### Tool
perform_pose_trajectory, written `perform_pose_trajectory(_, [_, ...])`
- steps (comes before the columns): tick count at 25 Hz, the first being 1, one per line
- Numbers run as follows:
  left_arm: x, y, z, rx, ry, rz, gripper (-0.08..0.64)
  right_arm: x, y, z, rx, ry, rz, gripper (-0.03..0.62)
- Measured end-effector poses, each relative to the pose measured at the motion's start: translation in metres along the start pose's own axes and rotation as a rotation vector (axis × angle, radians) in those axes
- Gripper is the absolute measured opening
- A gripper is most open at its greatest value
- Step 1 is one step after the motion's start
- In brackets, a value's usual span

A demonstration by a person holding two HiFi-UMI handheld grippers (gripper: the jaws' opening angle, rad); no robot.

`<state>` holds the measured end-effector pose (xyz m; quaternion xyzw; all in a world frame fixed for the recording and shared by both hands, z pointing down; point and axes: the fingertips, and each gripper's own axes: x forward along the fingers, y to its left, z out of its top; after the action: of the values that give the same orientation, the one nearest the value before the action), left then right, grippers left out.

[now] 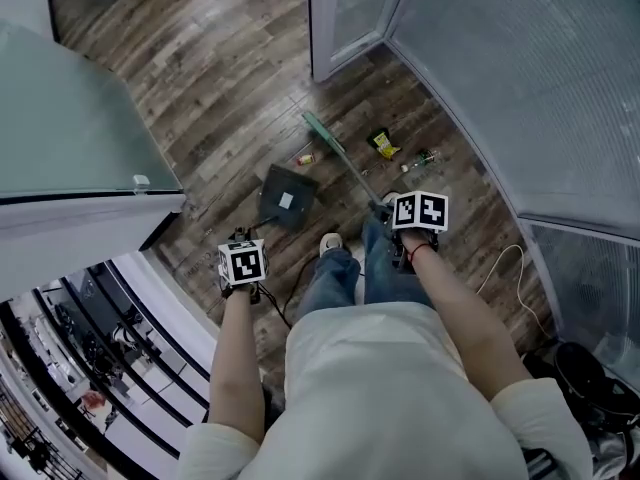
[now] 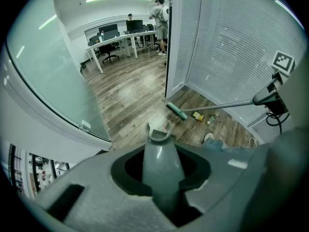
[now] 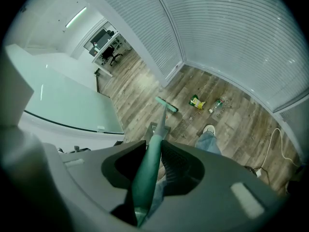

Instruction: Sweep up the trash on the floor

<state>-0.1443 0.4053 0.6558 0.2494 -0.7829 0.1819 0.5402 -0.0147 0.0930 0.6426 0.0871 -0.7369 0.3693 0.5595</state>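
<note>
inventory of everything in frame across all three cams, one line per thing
floor: one, brown wood-look, everywhere
broom: one, green, head on floor, handle in right jaws
dustpan: one, dark grey, left of broom, handle in left jaws
wrapper: one, yellow, floor right of broom head
bottle: one, clear, right of wrapper
scrap: one, orange-yellow, between broom head and dustpan
cable: one, white, floor far right
desks: a row, white, far office
people: two, by desks
legs: two, blue jeans; one white shoe
left gripper: one, shut on dustpan
right gripper: one, shut on broom
</note>
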Motion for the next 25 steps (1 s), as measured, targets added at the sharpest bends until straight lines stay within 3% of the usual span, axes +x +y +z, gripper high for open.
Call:
perform_pose_trajectory(14, [0.011, -0.004, 0.012, 0.004, 0.028, 0.003, 0.092, 0.044, 0.017, 0.017, -0.100, 0.043, -0.064, 0.109])
perform_pose_trajectory(25, [0.011, -0.003, 0.013, -0.004, 0.026, -0.005, 0.092, 0.068, 0.026, 0.004, -0.177, 0.151, -0.132, 0.109])
